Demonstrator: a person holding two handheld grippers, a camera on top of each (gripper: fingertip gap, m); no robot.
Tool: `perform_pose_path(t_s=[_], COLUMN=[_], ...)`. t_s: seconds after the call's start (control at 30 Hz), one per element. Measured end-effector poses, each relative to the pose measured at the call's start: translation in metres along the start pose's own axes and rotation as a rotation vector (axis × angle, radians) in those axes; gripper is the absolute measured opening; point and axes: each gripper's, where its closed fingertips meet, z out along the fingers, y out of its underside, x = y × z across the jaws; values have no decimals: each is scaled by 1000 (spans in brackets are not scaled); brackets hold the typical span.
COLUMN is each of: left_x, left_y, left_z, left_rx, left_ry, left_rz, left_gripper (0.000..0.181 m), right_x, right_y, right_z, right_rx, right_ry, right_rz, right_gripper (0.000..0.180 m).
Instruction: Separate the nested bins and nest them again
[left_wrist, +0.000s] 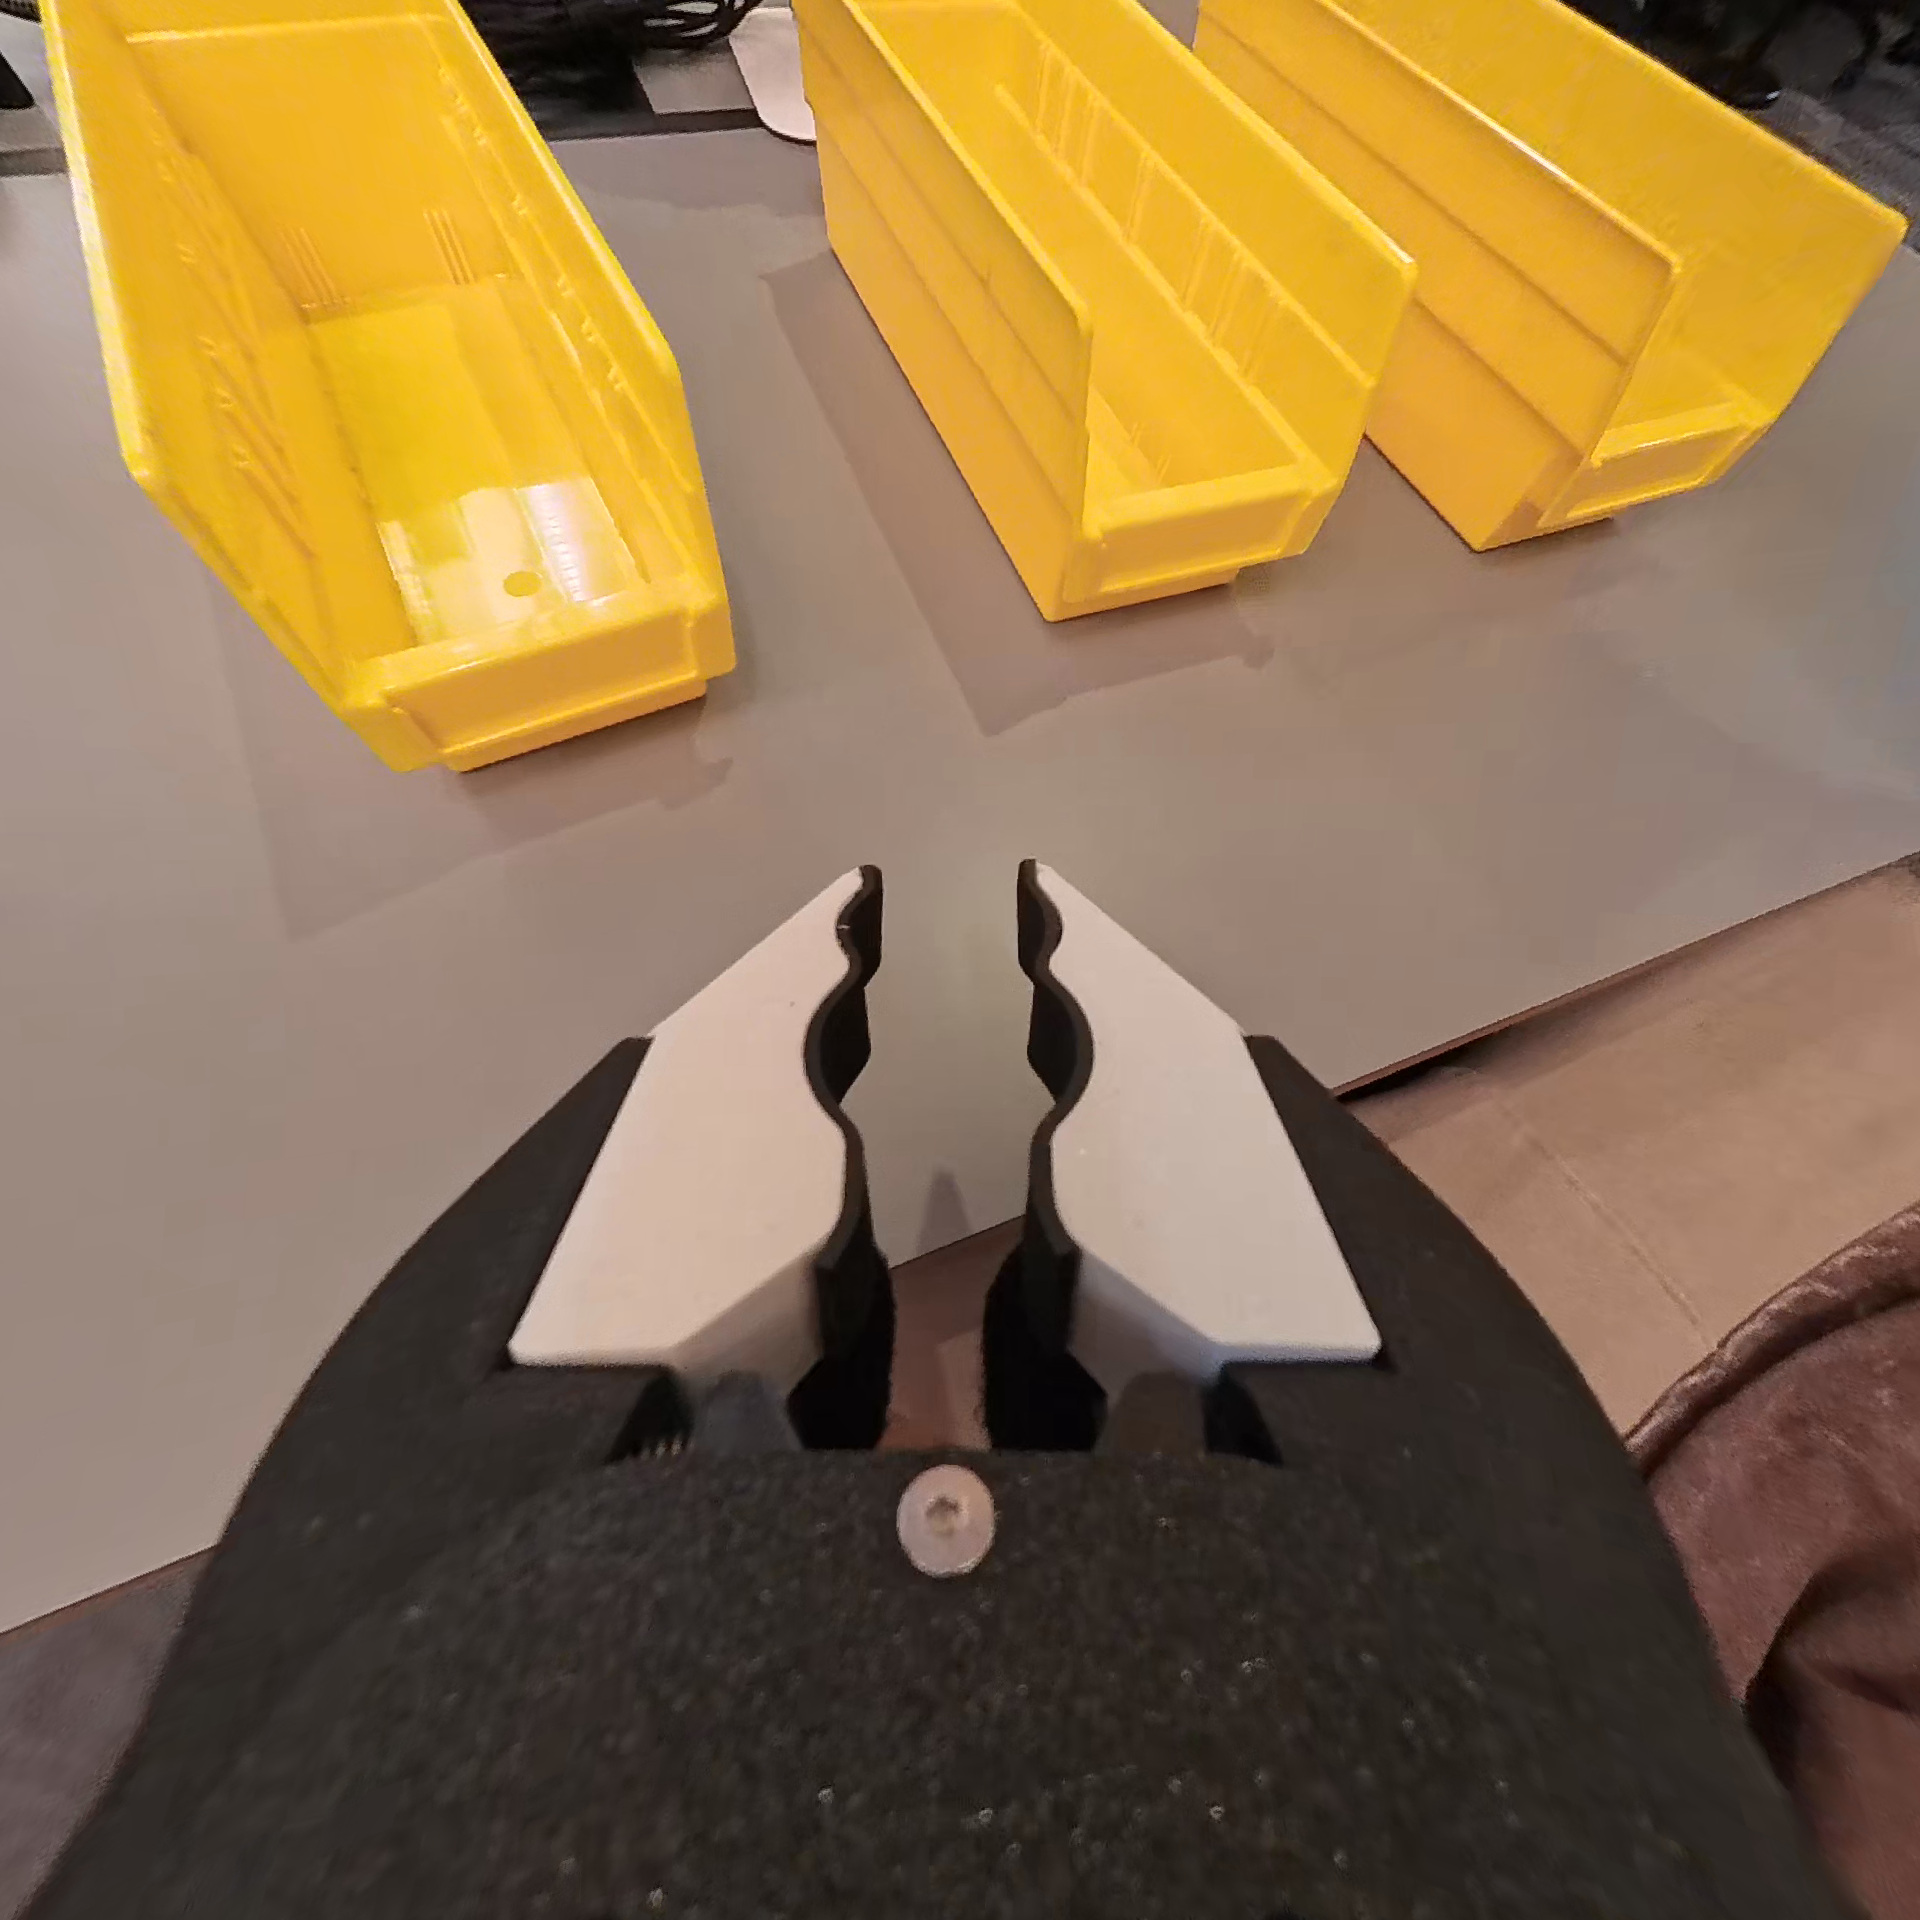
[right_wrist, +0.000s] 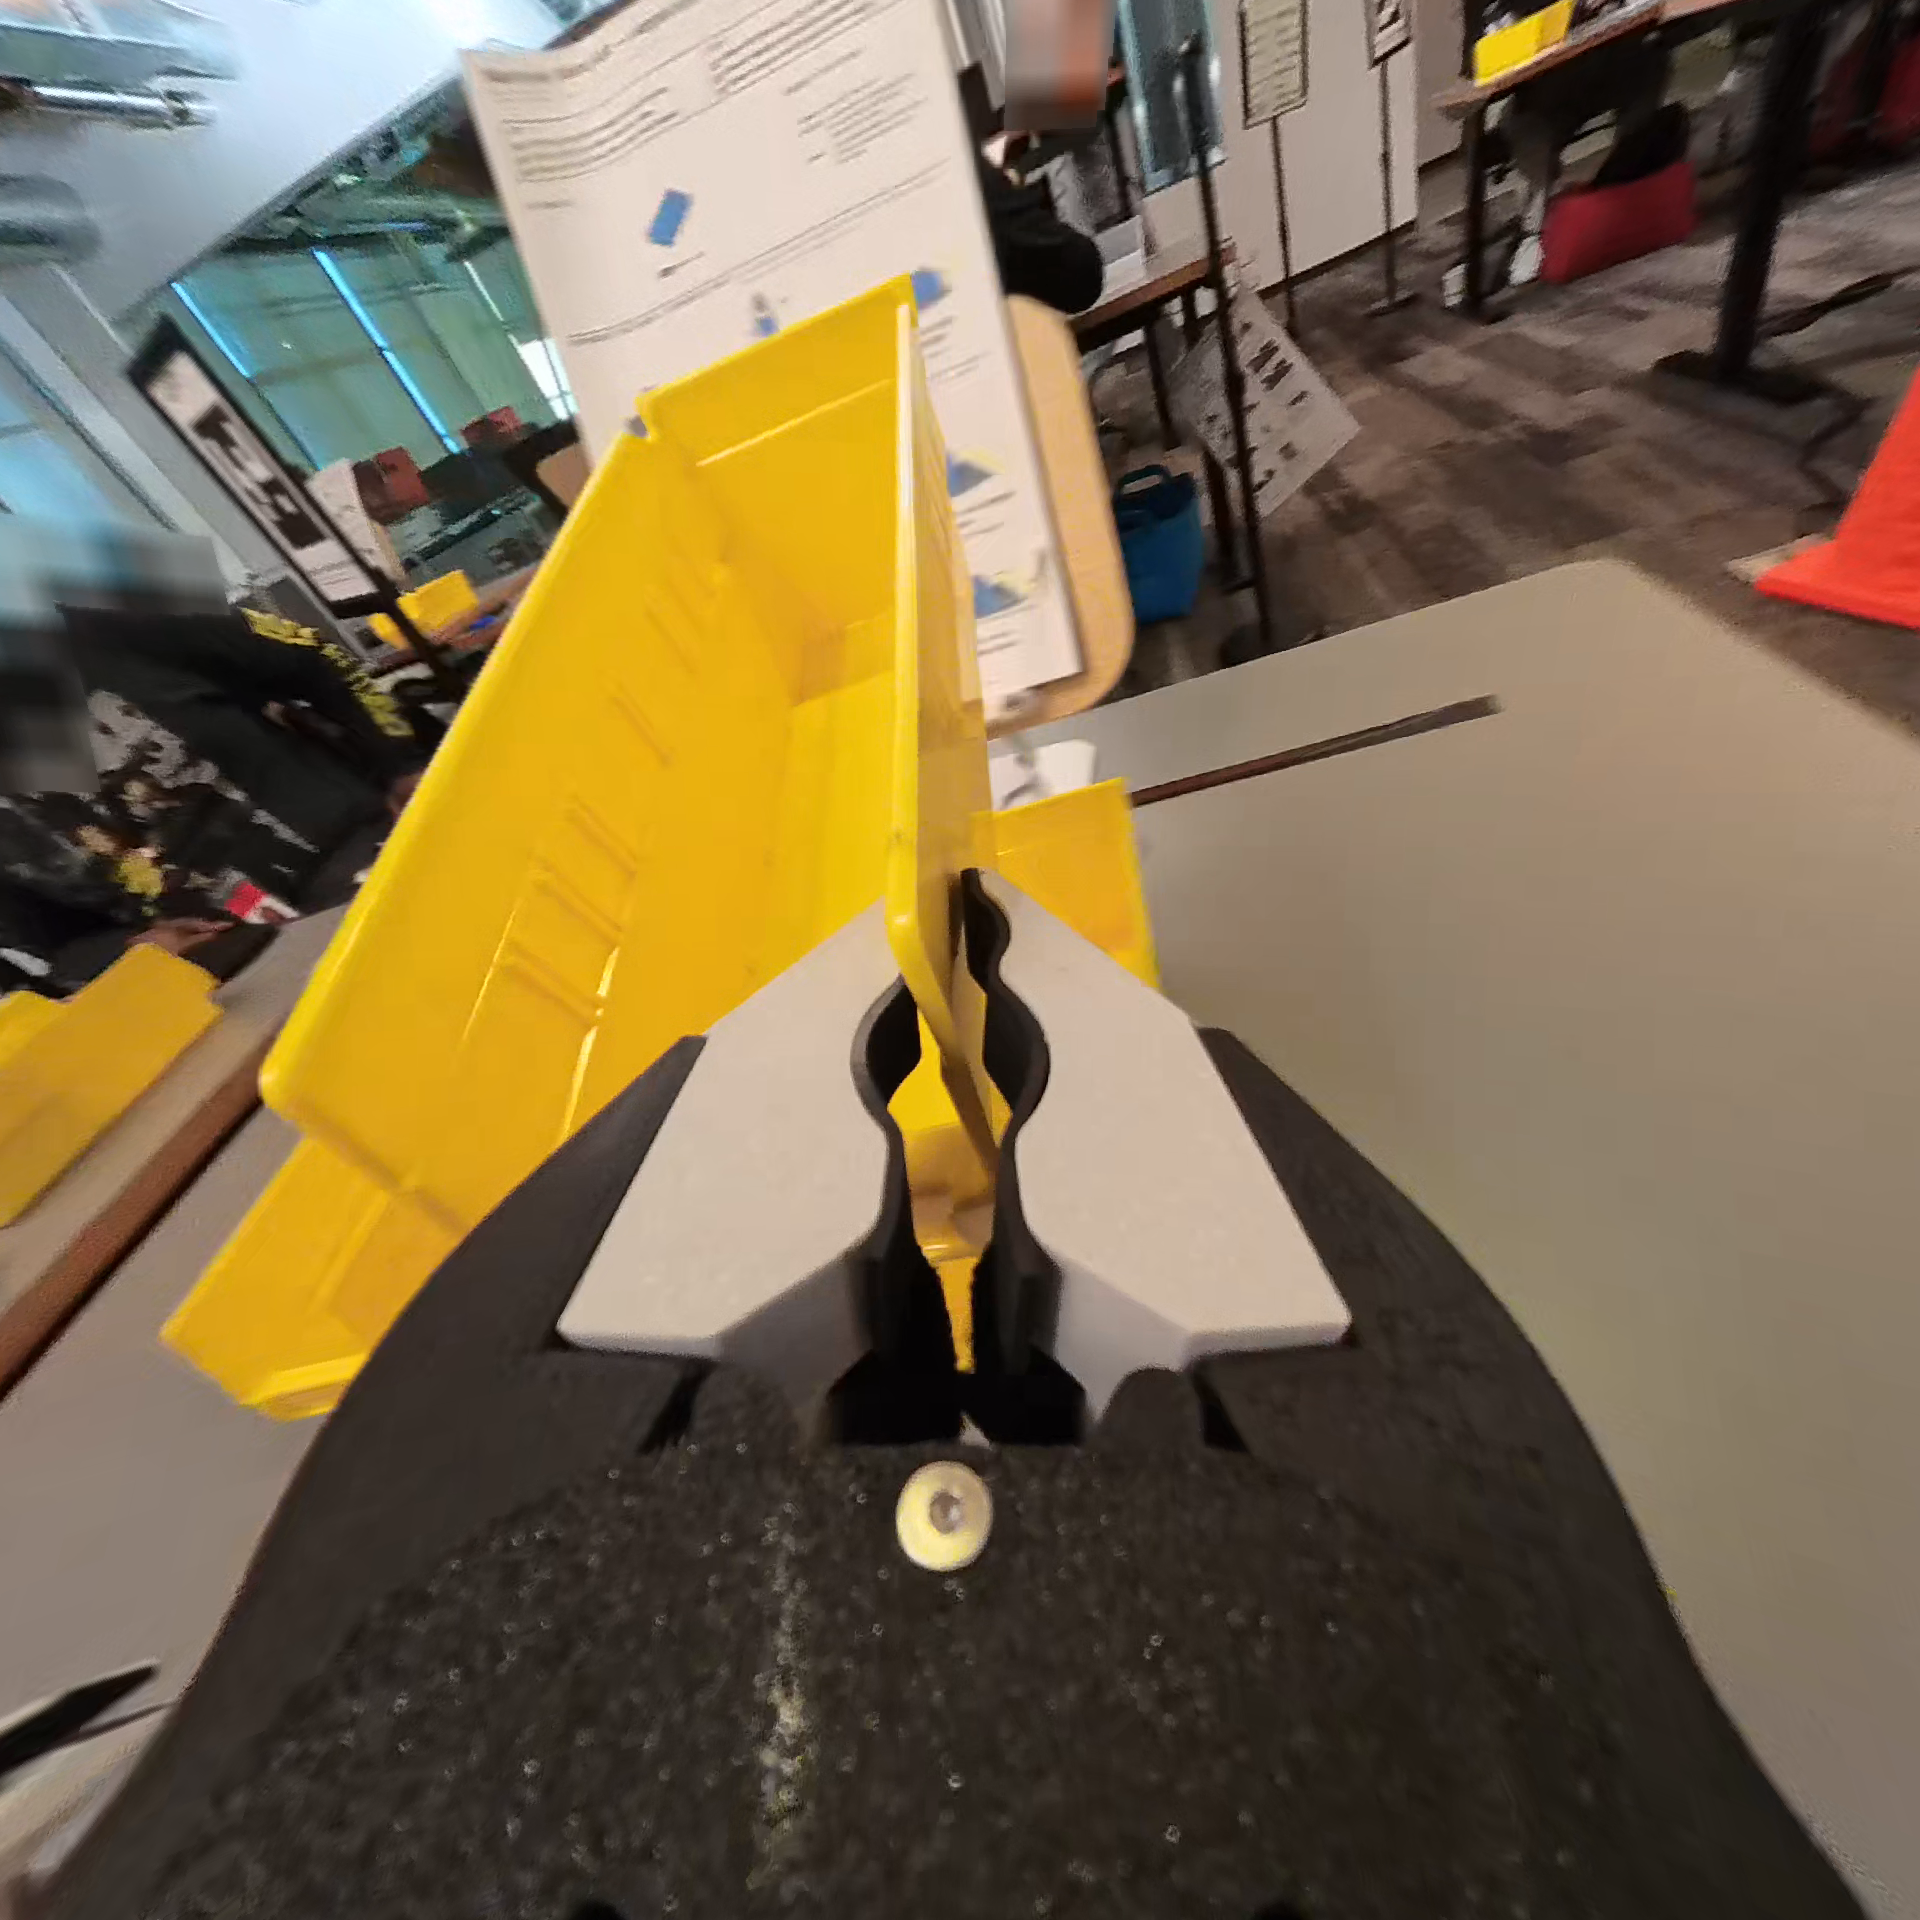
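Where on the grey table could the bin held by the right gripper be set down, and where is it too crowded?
Free: the wide strip of grey table between the left gripper and the bins' near ends. A narrower lane runs between the left bin and the middle bin. Crowded: the middle bin and right bin stand almost side to side.

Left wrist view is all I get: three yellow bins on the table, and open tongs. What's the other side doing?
Observer: The right tongs are shut on the side wall of a yellow bin.
Operator: Is that bin sitting flat?
Observer: No, it looks tilted against the grey table, far end higher.
Operator: Anything inside it?
Observer: The part of the inside that shows is empty.
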Motion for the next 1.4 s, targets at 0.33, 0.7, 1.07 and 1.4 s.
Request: perform_pose_path(t_s=[0.33,0.7,1.07,1.4], left_x=[-3,-5,-1,-2], left_y=[0,0,2,2], left_z=[-3,0,2,1], left_rx=[11,3,-11,-9], left_ry=[38,50,62,63], left_rz=[-48,-51,-45,-50], left_gripper=[24,24,24,24], right_x=[-126,-131,-123,-114], right_y=[93,138,146,172], right_z=[49,74,88,98], right_rx=[-134,-152,-202,-174], right_ry=[-29,88,141,164], right_rz=[94,18,-26,4], right_gripper=[3,3,3,4])
